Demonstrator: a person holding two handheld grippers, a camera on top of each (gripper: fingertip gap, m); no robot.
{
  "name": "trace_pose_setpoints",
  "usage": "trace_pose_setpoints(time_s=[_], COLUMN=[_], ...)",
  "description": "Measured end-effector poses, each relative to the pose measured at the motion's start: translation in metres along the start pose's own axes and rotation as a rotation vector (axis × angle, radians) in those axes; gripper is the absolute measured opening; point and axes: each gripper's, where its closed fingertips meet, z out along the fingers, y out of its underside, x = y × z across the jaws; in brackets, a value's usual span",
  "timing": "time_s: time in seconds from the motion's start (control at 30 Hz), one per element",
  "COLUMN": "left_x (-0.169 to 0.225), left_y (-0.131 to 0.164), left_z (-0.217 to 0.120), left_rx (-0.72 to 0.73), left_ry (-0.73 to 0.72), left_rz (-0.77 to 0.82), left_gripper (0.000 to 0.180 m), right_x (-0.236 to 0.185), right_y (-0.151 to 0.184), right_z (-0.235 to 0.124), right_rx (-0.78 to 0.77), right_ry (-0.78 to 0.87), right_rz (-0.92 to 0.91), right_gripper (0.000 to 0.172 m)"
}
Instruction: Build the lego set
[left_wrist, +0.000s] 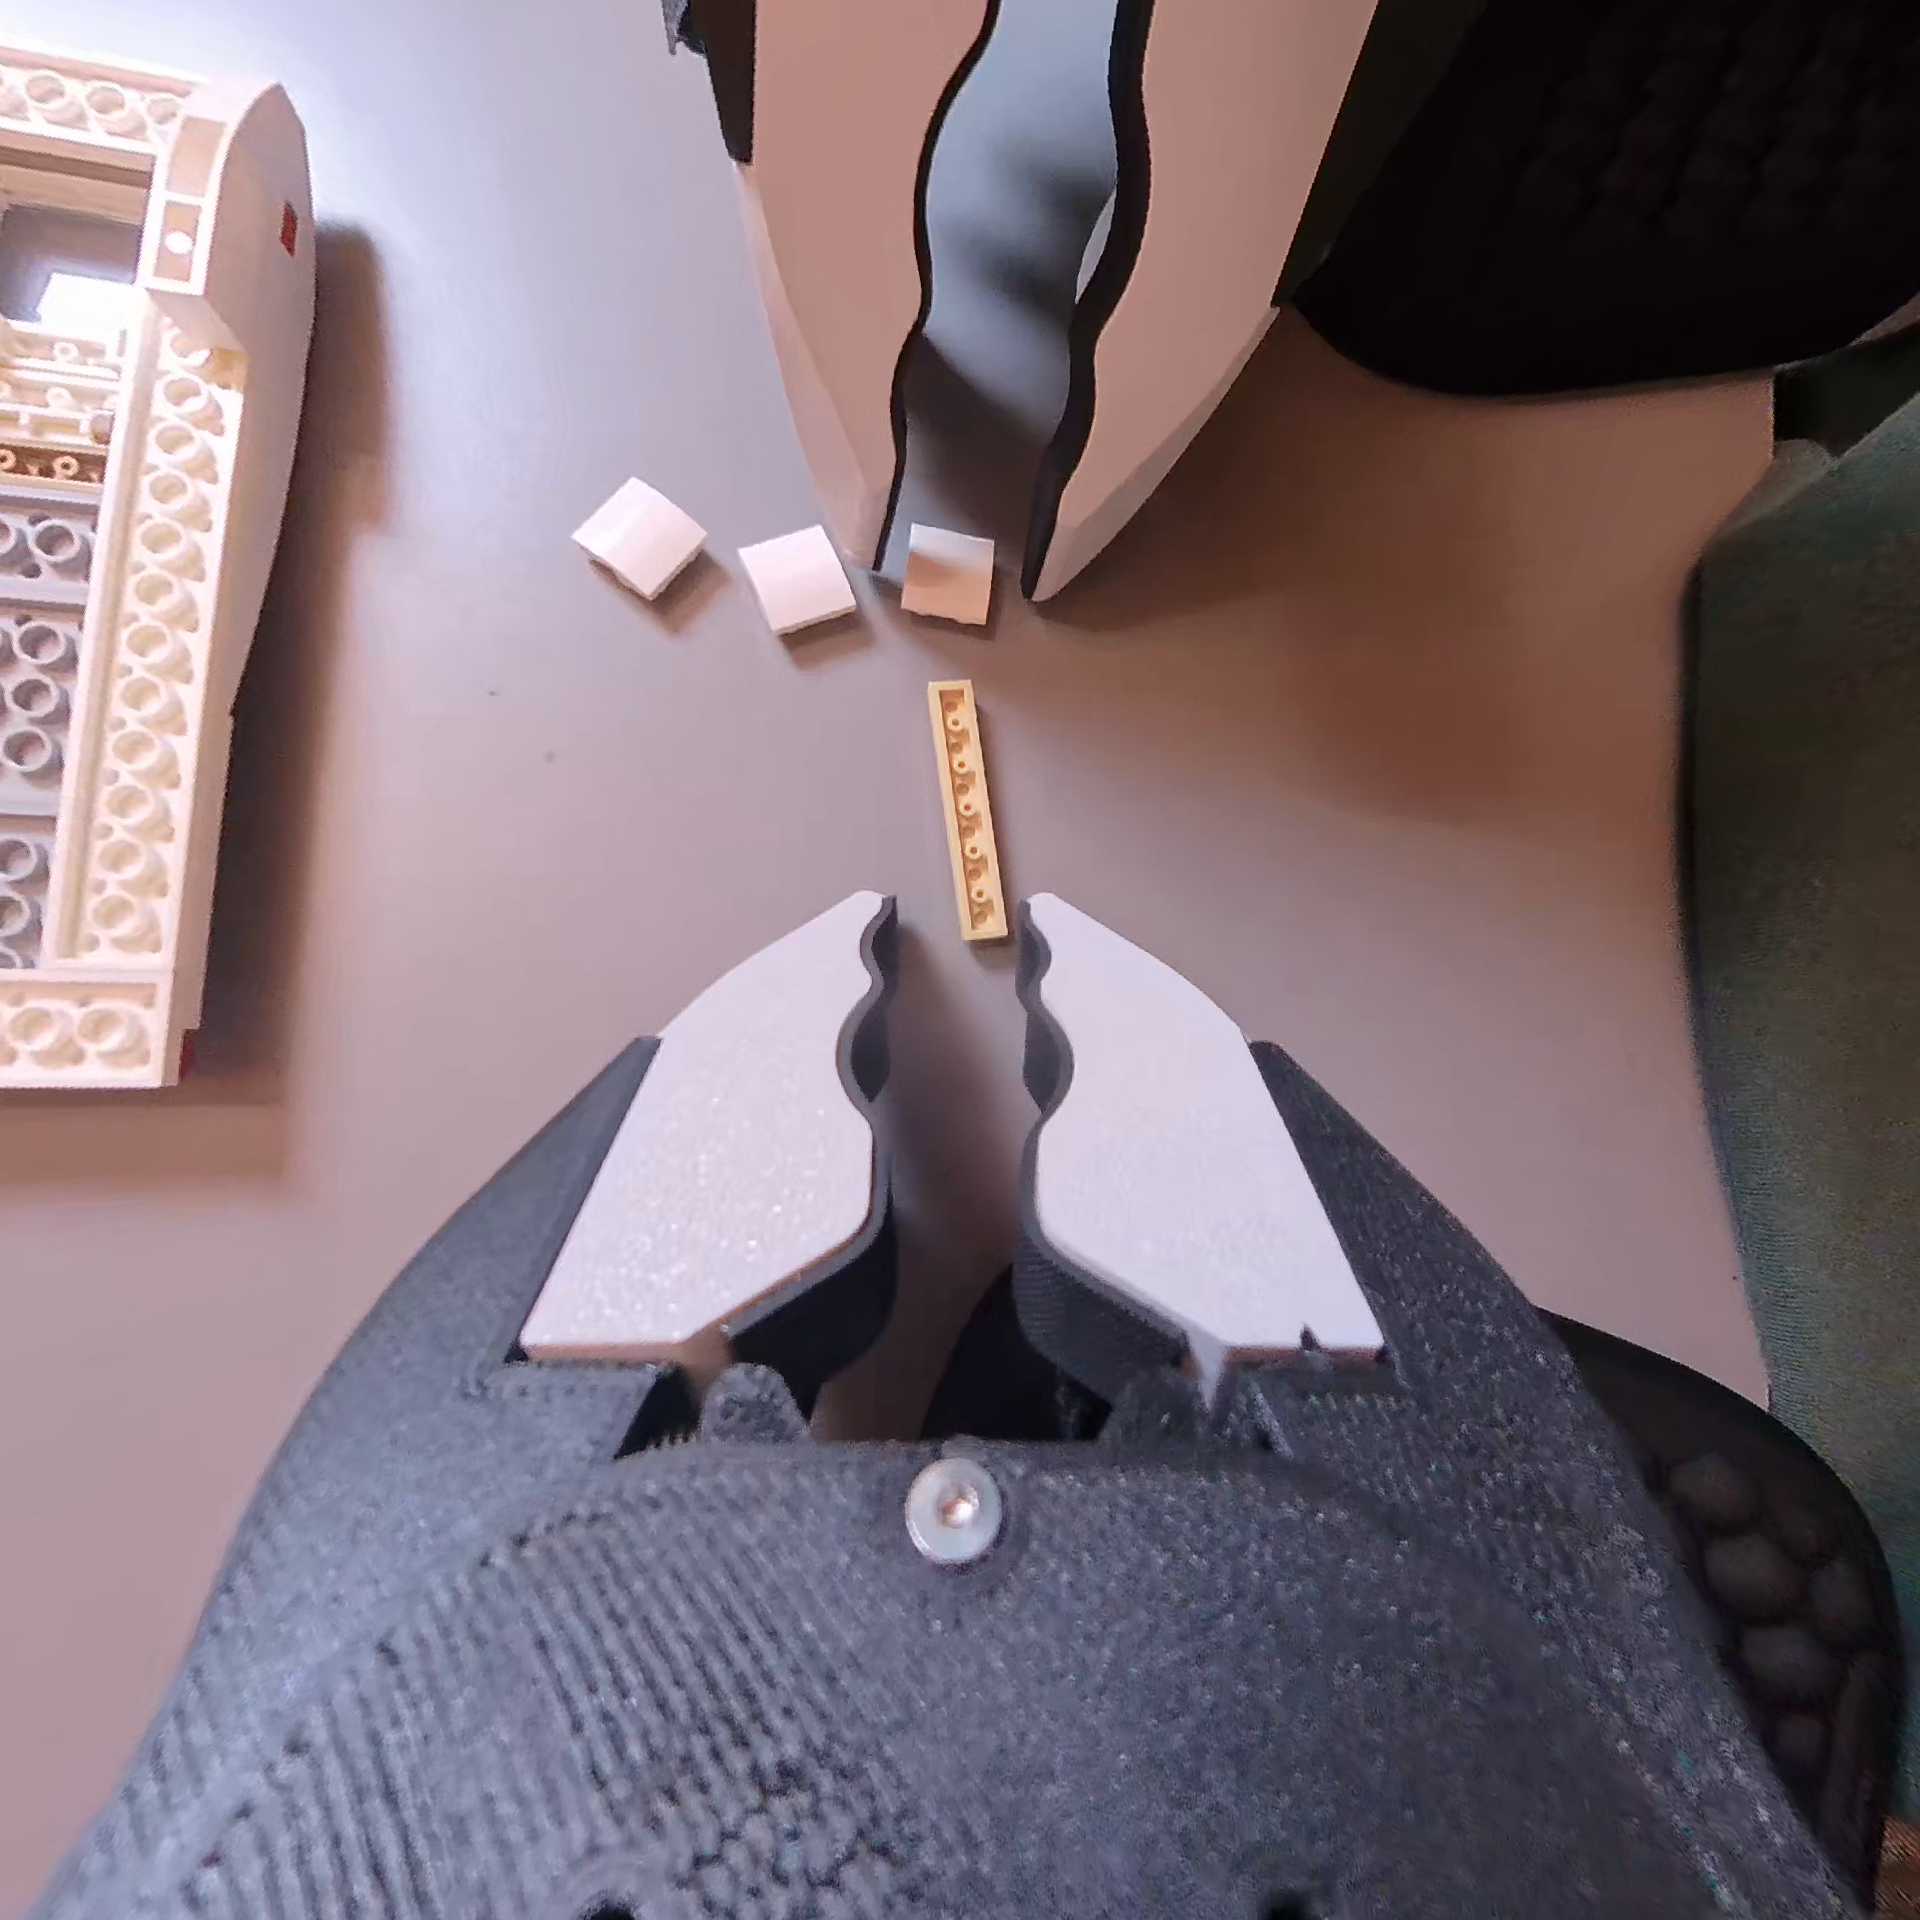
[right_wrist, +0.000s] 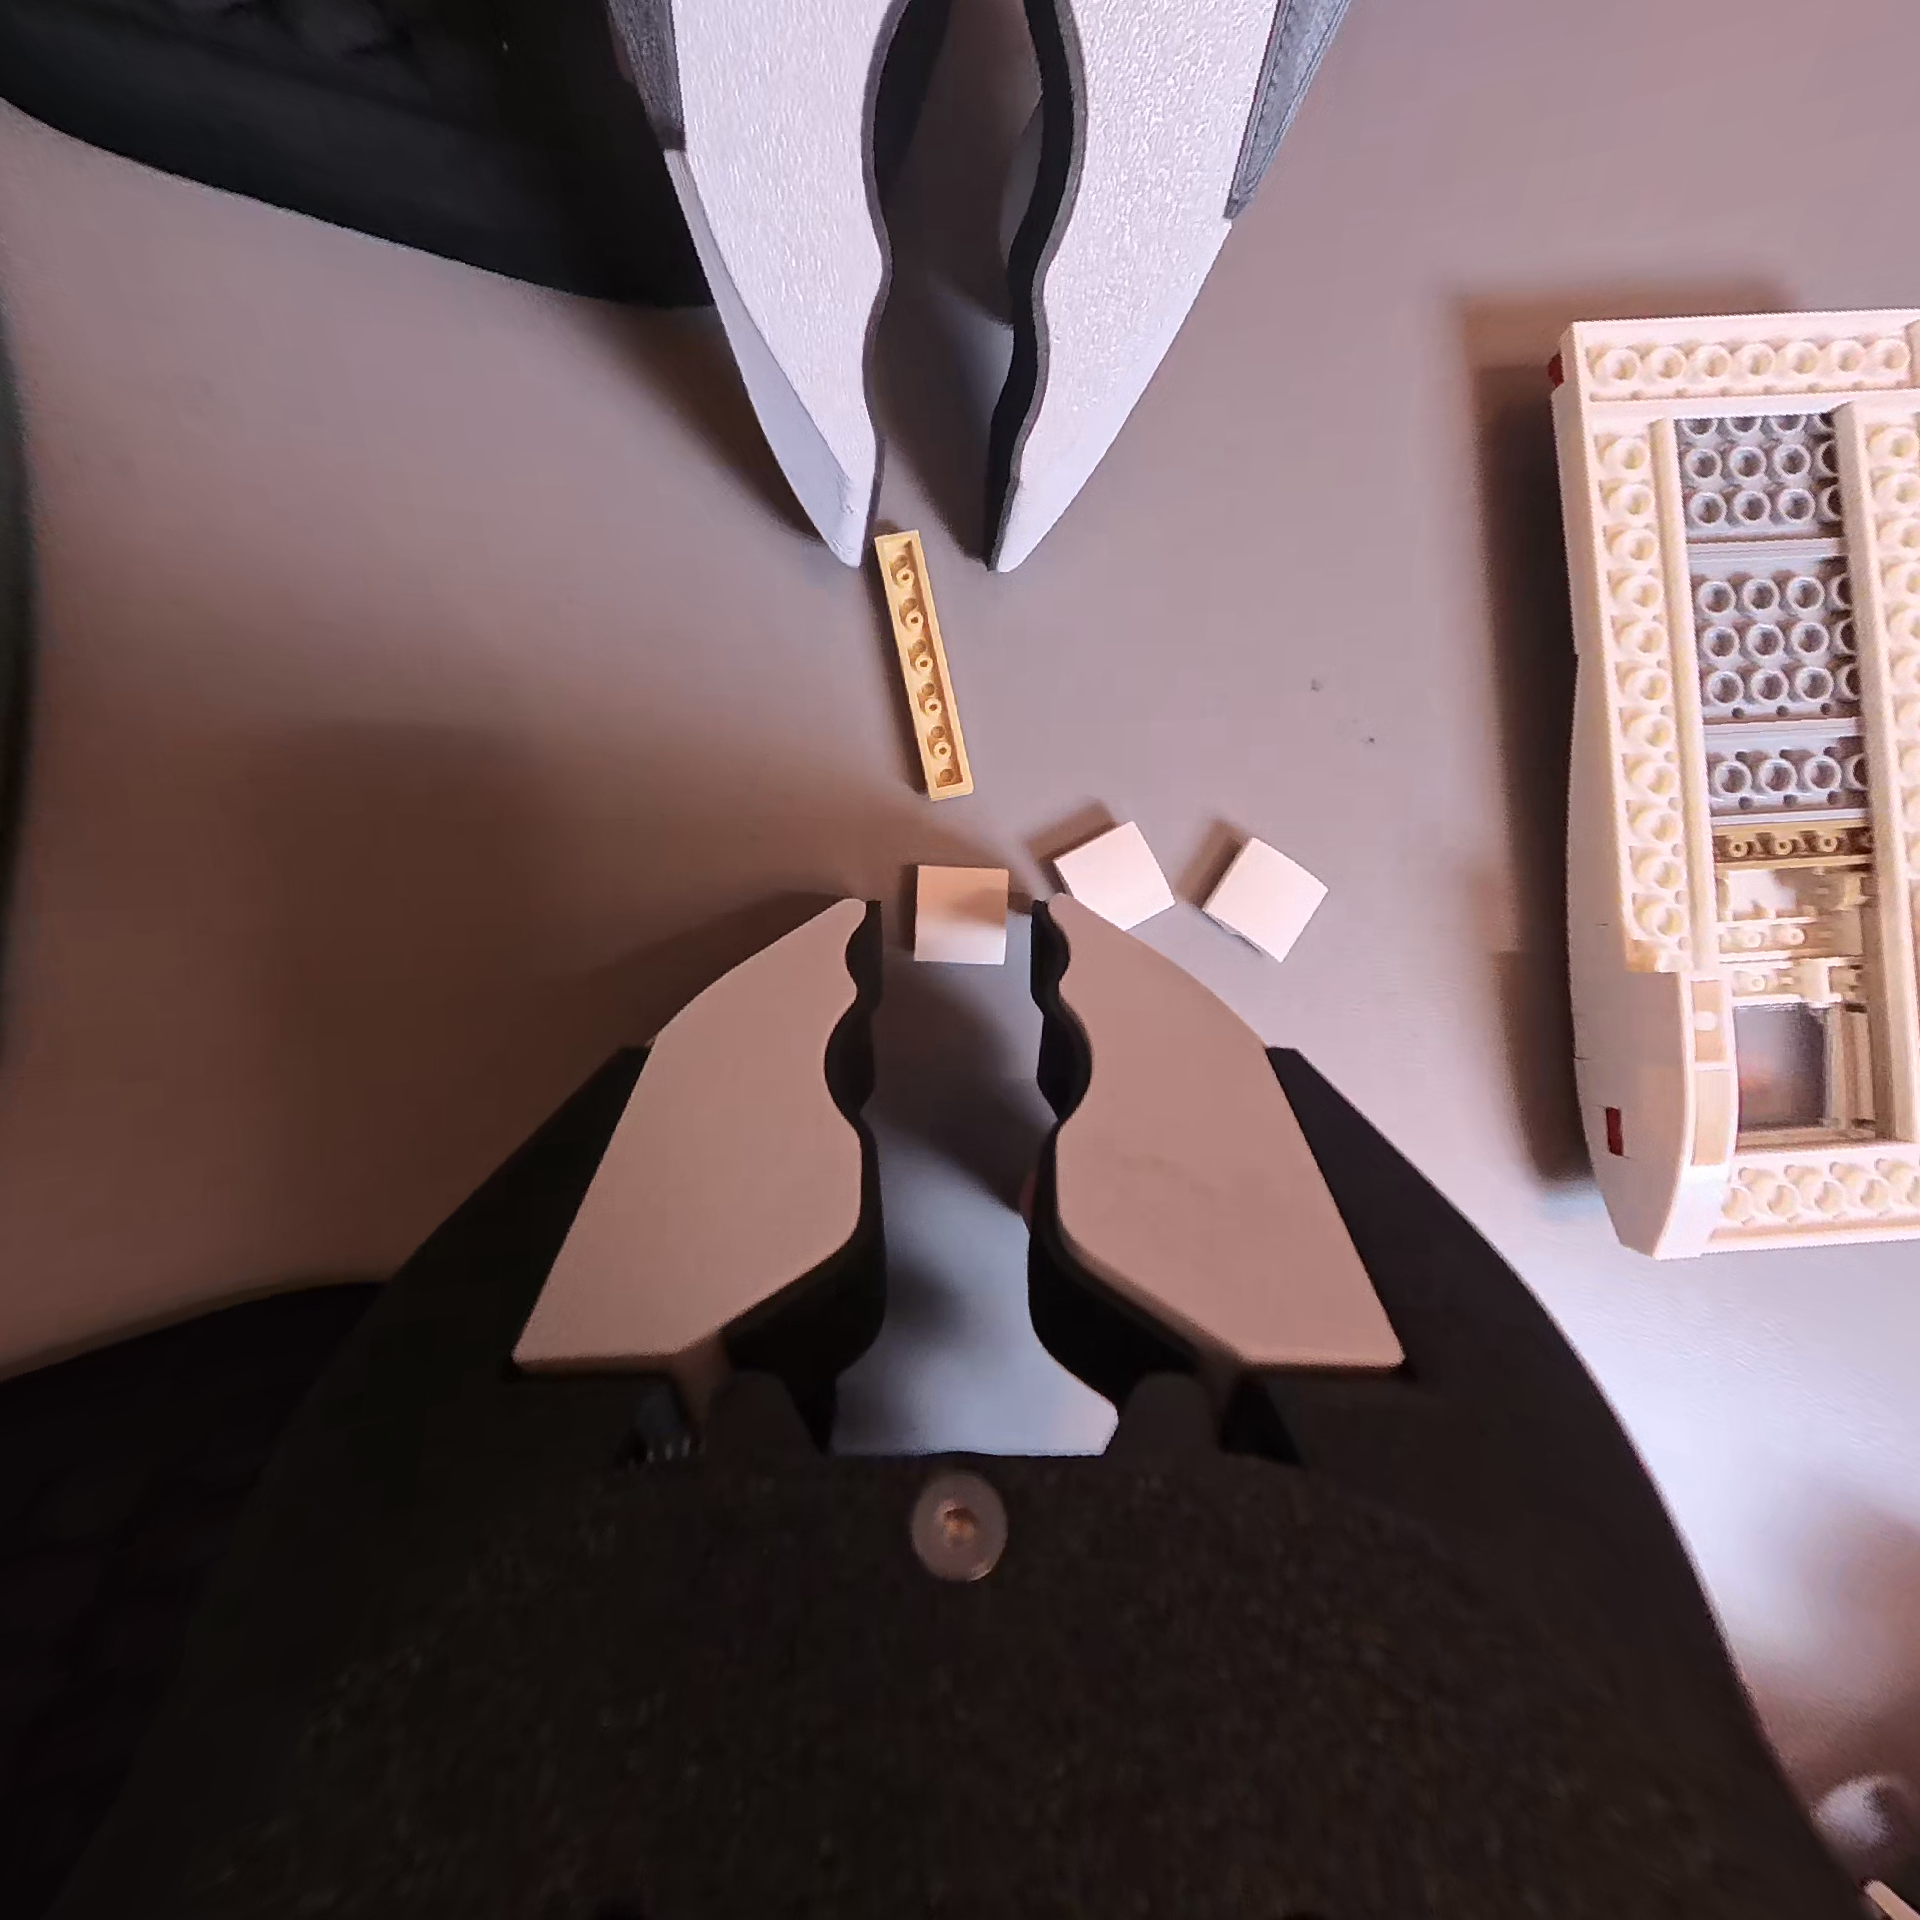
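The left gripper (left_wrist: 956, 920) has its fingers apart over the grey table (left_wrist: 520, 779), with nothing between the pads. The near end of a tan plate (left_wrist: 968, 810) lies on the table just ahead of the tips, closer to the right-hand finger and clear of both; it lies studs-down, its hollow underside up, and runs away toward the far side.

The right gripper (right_wrist: 951, 914) also has its fingers apart. A white tile (right_wrist: 961, 914) sits on the table between its tips with a sliver of table showing on each side, so neither pad presses on it. In the left wrist view the same tile (left_wrist: 948, 571) lies nearer one fingertip than the other, and whether it touches that one is hard to tell.

Only the right wrist view shows the brick model (right_wrist: 1745, 790) nearly whole, off to the right: a white frame around grey studded panels, with a small clear window toward its near end. In the left wrist view it is cut off by the left edge.

Two more white tiles (right_wrist: 1114, 873) (right_wrist: 1264, 899) lie loose to the right of the first, between it and the model.

Dark fabric (left_wrist: 1610, 156) fills the far right corner of the left wrist view, and a blurred green surface (left_wrist: 1808, 831) runs down its right edge; what either is cannot be made out.
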Motion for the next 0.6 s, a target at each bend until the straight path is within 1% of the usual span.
trace_pose_setpoints(time_s=[0.03, 0.13, 0.17, 0.23, 0.37, 0.4, 0.5, 0.6], left_x=[0.000, 0.002, 0.002, 0.005, 0.006, 0.007, 0.006, 0.007], left_y=[0.000, -0.001, -0.002, -0.006, -0.012, -0.013, -0.022, -0.036], left_z=[0.001, 0.003, 0.004, 0.007, 0.012, 0.013, 0.009, -0.001], left_rx=[0.000, -0.002, 0.004, 0.011, 0.020, 0.024, 0.091, 0.205], left_ry=[-0.005, -0.005, -0.005, 0.009, -0.009, -0.008, -0.022, -0.012], left_rz=[0.001, 0.013, 0.012, 0.000, -0.002, 0.008, 0.023, 0.052], left_gripper=[0.020, 0.009, 0.009, 0.009, 0.009, 0.010, 0.025, 0.025], right_x=[0.000, 0.003, 0.003, 0.002, 0.002, 0.003, 0.003, -0.003], right_y=[0.000, 0.000, 0.000, 0.000, 0.002, -0.001, -0.013, -0.026], right_z=[0.000, 0.000, 0.000, 0.000, -0.006, -0.009, -0.019, -0.021], right_rx=[0.001, 0.003, 0.003, 0.001, 0.018, 0.042, 0.124, 0.191], right_ry=[0.001, 0.015, 0.017, 0.007, -0.012, -0.013, -0.014, -0.024], right_rz=[0.002, 0.012, 0.015, 0.022, 0.028, 0.023, 0.018, -0.015], right_gripper=[0.026, 0.021, 0.015, 0.015, 0.015, 0.015, 0.015, 0.015])
